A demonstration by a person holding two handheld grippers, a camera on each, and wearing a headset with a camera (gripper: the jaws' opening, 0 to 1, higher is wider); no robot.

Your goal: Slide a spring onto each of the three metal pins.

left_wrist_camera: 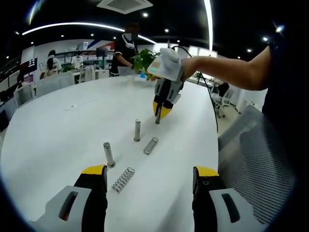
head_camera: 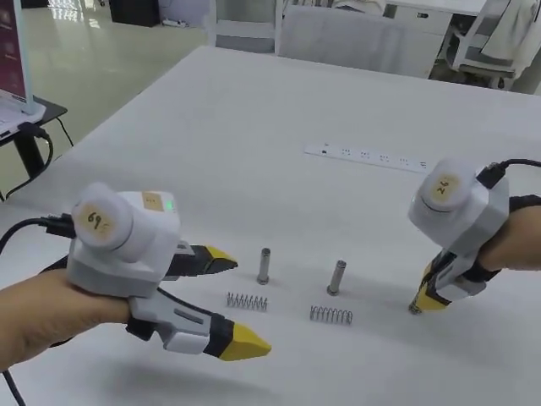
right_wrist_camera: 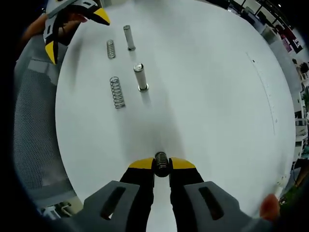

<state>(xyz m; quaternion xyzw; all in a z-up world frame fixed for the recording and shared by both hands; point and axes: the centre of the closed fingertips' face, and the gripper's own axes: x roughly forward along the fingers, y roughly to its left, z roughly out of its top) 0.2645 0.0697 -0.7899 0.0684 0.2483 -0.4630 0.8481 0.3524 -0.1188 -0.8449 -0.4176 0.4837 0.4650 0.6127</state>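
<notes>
The held spring (right_wrist_camera: 161, 159), a short coil of bare steel wire, is clenched end-on between the yellow-tipped jaws of the right gripper (right_wrist_camera: 161, 165), low over the near right part of the table (head_camera: 254, 127). In the left gripper view it hangs roughly upright with its lower end at or just above the surface. Whether a third pin stands inside or under it cannot be told. To its left stand two pins, the right pin (head_camera: 337, 277) and the left pin (head_camera: 264, 266). Both are upright, smooth grey metal cylinders, each on a slightly wider foot, and both are bare. Just on the near side of each lies a loose spring on its side, the right loose spring (head_camera: 330, 315) and the left loose spring (head_camera: 247, 301), neither touching its pin. The left gripper (left_wrist_camera: 150, 172) hovers at near left with jaws released and wide, holding nothing, pointed towards the left spring. Judgement: the first spring is in hand and none is visibly seated. Next, the held coil's bore must be lined up over a pin top and lowered straight, as a tilted coil would likely snag. The table is plain matt white. A white power strip (head_camera: 372, 157) lies well beyond the pins.
</notes>
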